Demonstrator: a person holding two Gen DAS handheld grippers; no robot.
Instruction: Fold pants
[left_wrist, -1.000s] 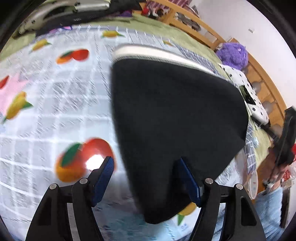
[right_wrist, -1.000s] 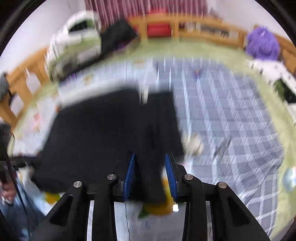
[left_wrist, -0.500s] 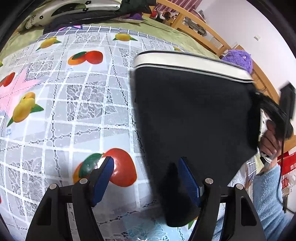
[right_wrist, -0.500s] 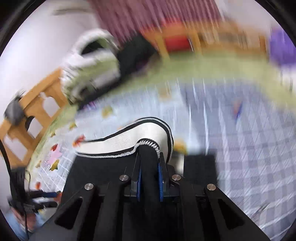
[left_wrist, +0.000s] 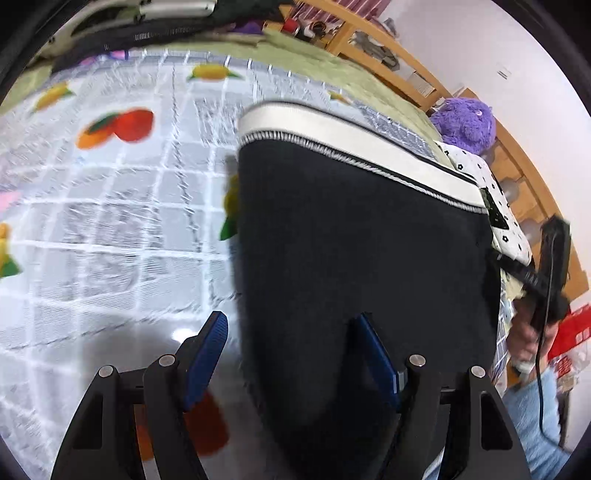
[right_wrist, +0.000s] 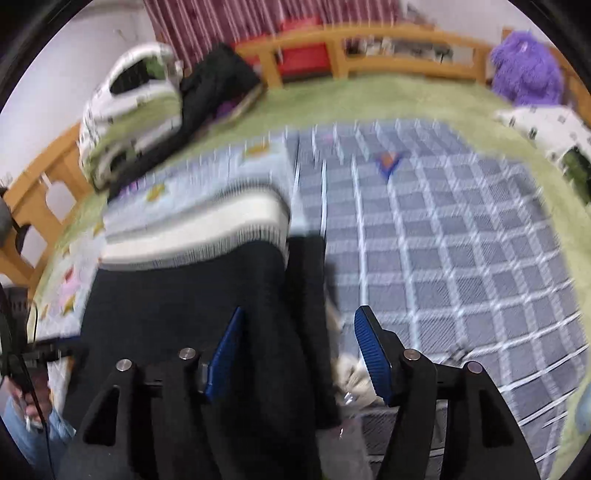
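A bed with a wooden frame is filling the room, its green blanket lying under a fruit-printed cloth and a grey checked sheet. A purple plush toy is sitting at the far edge. The black pants are lying folded on the cloths, white waistband farthest away. The left gripper is standing spread, straddling the fabric's near edge without pinching — the right gripper is opening, the fabric lying loose between its jaws.
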